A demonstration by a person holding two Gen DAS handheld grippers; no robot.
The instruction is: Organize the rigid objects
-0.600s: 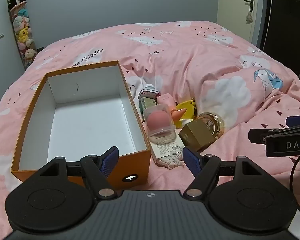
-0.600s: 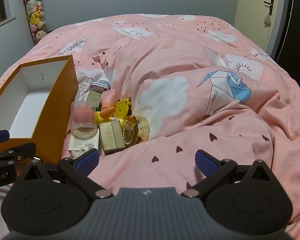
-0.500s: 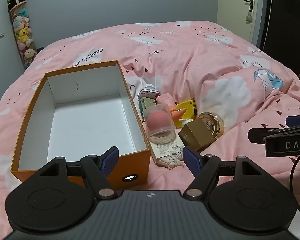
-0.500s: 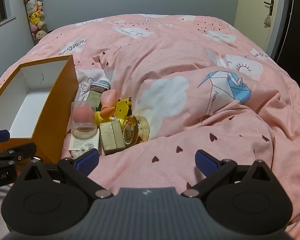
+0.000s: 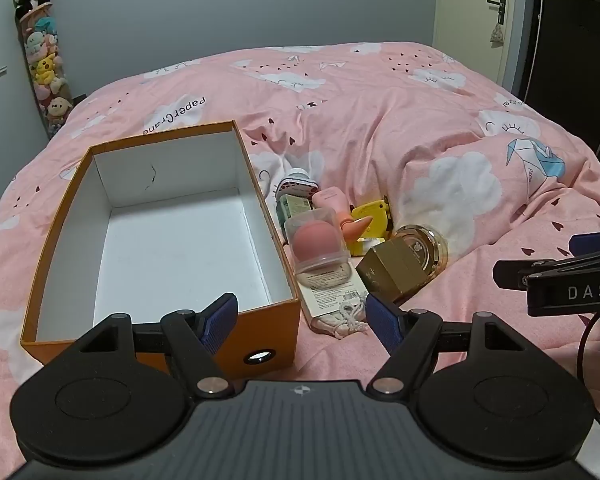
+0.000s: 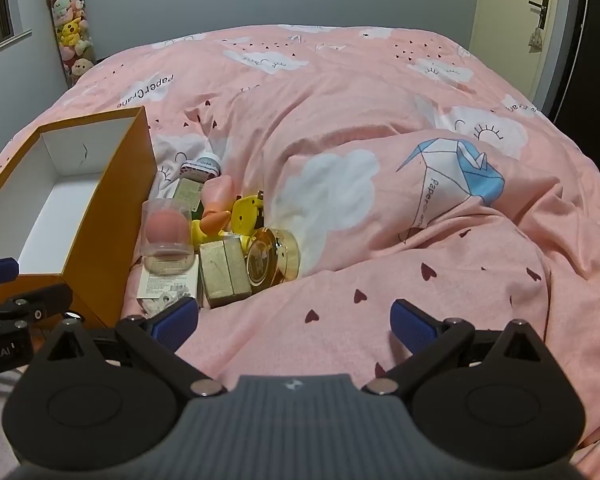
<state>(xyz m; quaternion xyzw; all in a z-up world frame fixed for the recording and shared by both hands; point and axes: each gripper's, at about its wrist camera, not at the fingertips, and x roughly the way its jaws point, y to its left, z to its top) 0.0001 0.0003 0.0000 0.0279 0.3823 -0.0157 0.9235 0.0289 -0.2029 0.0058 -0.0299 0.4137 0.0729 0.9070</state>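
An orange box [image 5: 260,342] [image 6: 112,216] with a white, empty inside lies on the pink bed. Just right of it is a heap of small items: a clear case with a pink sponge [image 5: 316,242] [image 6: 166,232], a gold carton [image 5: 392,272] [image 6: 222,272], a round gold jar [image 5: 426,246] [image 6: 274,262], a yellow toy [image 5: 370,216] [image 6: 248,216], a pink bottle [image 5: 332,200] and a labelled packet [image 5: 332,296]. My left gripper [image 5: 302,318] hangs open over the box's near right corner. My right gripper [image 6: 294,320] stands open above bare duvet, right of the heap.
The rumpled pink duvet [image 6: 420,208] covers the whole bed, with a high fold right of the heap. A column of plush toys [image 5: 44,60] stands at the back left wall. A door [image 5: 476,16] is at the back right.
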